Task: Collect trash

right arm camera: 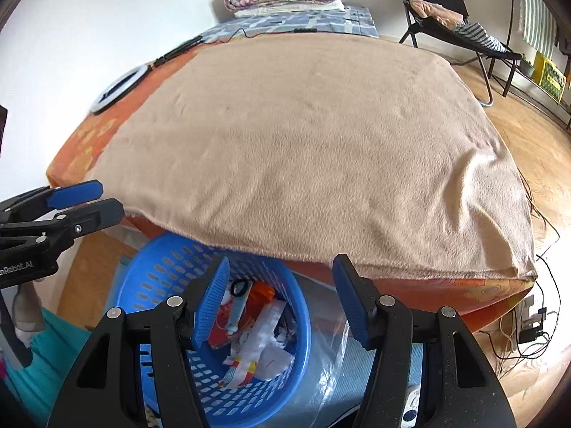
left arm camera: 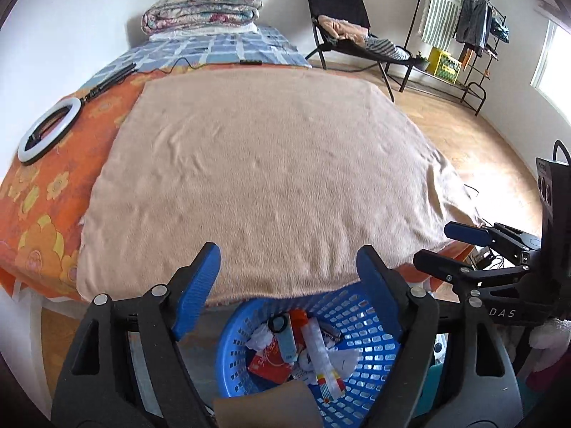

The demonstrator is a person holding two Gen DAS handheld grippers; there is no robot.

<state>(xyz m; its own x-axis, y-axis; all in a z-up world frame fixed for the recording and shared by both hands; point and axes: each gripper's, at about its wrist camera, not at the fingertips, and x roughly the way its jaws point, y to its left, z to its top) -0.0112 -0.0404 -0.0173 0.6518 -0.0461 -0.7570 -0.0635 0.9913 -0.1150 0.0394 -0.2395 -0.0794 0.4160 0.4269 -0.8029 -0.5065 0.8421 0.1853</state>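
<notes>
White plastic forms the ring light (left arm camera: 49,129) lying at the far left on the orange flowered bedsheet (left arm camera: 39,210), its black stand running back toward the blue checked cover (left arm camera: 228,48) and the folded floral quilt (left arm camera: 201,9) by the wall. Next comes the beige fleece blanket (left arm camera: 264,178), spread flat over most of the bed. Below its near edge stands the blue perforated plastic basket (left arm camera: 371,360), on the floor just beside the bed, holding the trash (left arm camera: 303,349): crumpled white paper, a red packet, a pale blue tube and a striped wrapper. The left gripper (left arm camera: 287,278) hangs above the basket with its blue-padded fingers spread wide and nothing between them. The right gripper (right arm camera: 280,296) is beside it, also over the basket, fingers likewise apart and holding nothing. Farther right, across the wooden floor (left arm camera: 474,149), a black folding chair (left arm camera: 342,10) carries clothes, and a black clothes rack (left arm camera: 467,25) stands near the window.
</notes>
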